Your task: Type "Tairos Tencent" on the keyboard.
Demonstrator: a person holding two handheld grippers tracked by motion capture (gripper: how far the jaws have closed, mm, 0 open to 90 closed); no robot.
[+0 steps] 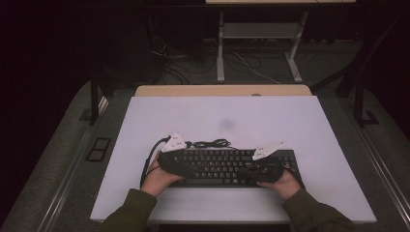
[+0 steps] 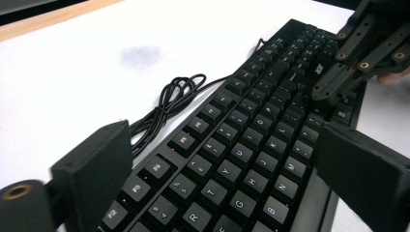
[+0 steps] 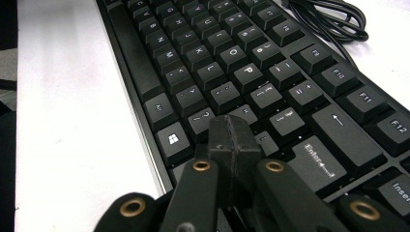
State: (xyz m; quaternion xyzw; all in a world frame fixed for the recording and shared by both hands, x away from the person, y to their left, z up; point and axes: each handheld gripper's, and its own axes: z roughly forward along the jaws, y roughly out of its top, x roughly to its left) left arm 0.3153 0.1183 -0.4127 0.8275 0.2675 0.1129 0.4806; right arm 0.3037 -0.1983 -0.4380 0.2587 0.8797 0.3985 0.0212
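A black keyboard lies along the near part of the white table, and its coiled black cable rests just behind it. My left gripper hovers over the keyboard's left end. In the left gripper view its jaws stand wide open, one jaw at the far edge of the keyboard and one at the near edge, with rows of keys between them. My right gripper is over the right end, shut. Its closed tip sits at the keys beside Enter on the keyboard.
The white table top carries a faint grey smudge behind the keyboard. A wooden edge runs along the far side. The cable lies bunched close to the function-key row. Beyond the table stand a dark floor and a desk frame.
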